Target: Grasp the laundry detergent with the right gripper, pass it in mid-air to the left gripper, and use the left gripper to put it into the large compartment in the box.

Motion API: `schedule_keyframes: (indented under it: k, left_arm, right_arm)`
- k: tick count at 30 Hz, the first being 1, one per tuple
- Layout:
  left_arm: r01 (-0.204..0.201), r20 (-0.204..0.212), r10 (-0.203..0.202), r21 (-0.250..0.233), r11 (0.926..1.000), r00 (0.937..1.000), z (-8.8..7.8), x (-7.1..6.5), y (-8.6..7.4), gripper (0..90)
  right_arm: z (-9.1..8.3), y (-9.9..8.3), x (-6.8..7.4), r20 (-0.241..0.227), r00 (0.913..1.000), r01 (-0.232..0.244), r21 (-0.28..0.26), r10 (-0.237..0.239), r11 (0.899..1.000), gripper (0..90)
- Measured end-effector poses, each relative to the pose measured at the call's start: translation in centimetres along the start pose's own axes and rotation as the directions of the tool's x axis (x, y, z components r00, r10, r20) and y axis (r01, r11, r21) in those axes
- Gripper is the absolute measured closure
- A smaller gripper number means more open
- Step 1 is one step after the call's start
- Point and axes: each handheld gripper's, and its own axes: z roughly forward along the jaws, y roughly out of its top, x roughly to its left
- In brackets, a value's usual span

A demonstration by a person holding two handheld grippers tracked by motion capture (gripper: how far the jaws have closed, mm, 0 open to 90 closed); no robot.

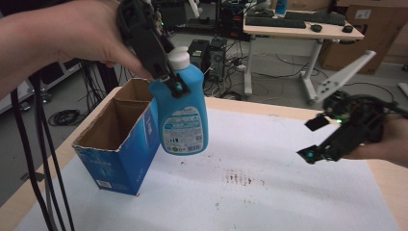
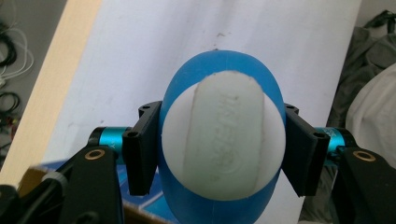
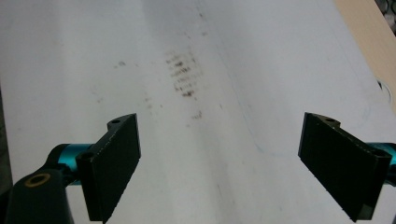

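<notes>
The left gripper [image 1: 174,82] is clamping the blue bottle [image 1: 185,120] at its shoulder; smooth plastic, probably slippery, hanging heavy; the right gripper [image 1: 315,139] is standing wide open, holding nothing.

No wording can be made out with certainty: the white label on the blue bottle [image 1: 183,120] is too blurred to read, the raised lettering moulded into its white cap [image 2: 224,135] stays unclear, and the print on the blue carton [image 1: 120,149] is too small.

Blue bottle [image 1: 185,113], white cap, label facing camera, upright, hanging in air just beside open blue carton [image 1: 118,144].
</notes>
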Motion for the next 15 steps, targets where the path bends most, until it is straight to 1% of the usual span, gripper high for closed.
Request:
schedule_keyframes:
  k: [1,2,3,4,5,7,9,10,11,12,14,15]
  left_arm:
    - [0.008,-0.007,-0.008,0.001,1.0000,0.9999,-0.3,0.2,-0.3,37.9]
    - [0.029,-0.018,-0.029,-0.006,0.9996,0.9994,-0.8,0.3,-0.7,37.8]
    - [0.047,-0.029,-0.047,-0.013,0.9988,0.9985,-1.2,0.5,-1.1,37.8]
    - [0.066,-0.041,-0.067,-0.020,0.9976,0.9969,-1.6,0.7,-1.5,37.9]
    - [0.083,-0.054,-0.084,-0.024,0.9963,0.9950,-2.1,0.9,-1.9,37.9]
    - [0.122,-0.081,-0.125,-0.033,0.9919,0.9888,-3.0,1.3,-2.7,37.8]
    - [0.160,-0.111,-0.164,-0.044,0.9862,0.9802,-3.8,1.6,-3.6,37.9]
    - [0.180,-0.127,-0.185,-0.048,0.9825,0.9745,-4.2,1.8,-4.0,37.9]
    - [0.198,-0.139,-0.203,-0.050,0.9789,0.9692,-4.6,2.0,-4.4,37.9]
    - [0.215,-0.151,-0.221,-0.052,0.9752,0.9636,-4.9,2.2,-4.8,37.9]
    - [0.252,-0.174,-0.258,-0.057,0.9660,0.9503,-5.3,2.5,-5.7,37.9]
    - [0.274,-0.186,-0.280,-0.058,0.9600,0.9419,-5.5,2.8,-6.1,37.9]
  right_arm:
    - [-0.2,-0.6,-0.4,0.015,0.9998,-0.015,0.003,0.015,1.000,12.3]
    - [-0.6,-1.3,-0.9,0.034,0.9987,-0.038,0.004,0.038,0.999,12.3]
    - [-0.6,-1.3,-0.9,0.034,0.9987,-0.038,0.004,0.038,0.999,12.3]
    - [-0.8,-1.7,-1.2,0.043,0.9978,-0.050,0.006,0.050,0.999,12.3]
    - [-1.0,-2.1,-1.5,0.055,0.9971,-0.052,0.001,0.052,0.999,12.3]
    - [-1.4,-2.7,-2.0,0.065,0.9948,-0.079,0.000,0.079,0.997,12.3]
    - [-1.8,-3.4,-2.5,0.085,0.9916,-0.098,0.001,0.098,0.995,12.3]
    - [-2.1,-4.0,-2.9,0.102,0.9879,-0.119,0.020,0.116,0.993,12.2]
    - [-2.1,-4.0,-2.9,0.102,0.9879,-0.119,0.020,0.116,0.993,12.2]
    - [-2.2,-4.3,-3.2,0.114,0.9863,-0.125,0.041,0.119,0.991,12.3]
    - [-2.4,-5.0,-3.6,0.144,0.9819,-0.132,0.060,0.123,0.989,12.3]
    - [-2.6,-5.3,-3.8,0.152,0.9788,-0.149,0.065,0.138,0.987,12.3]
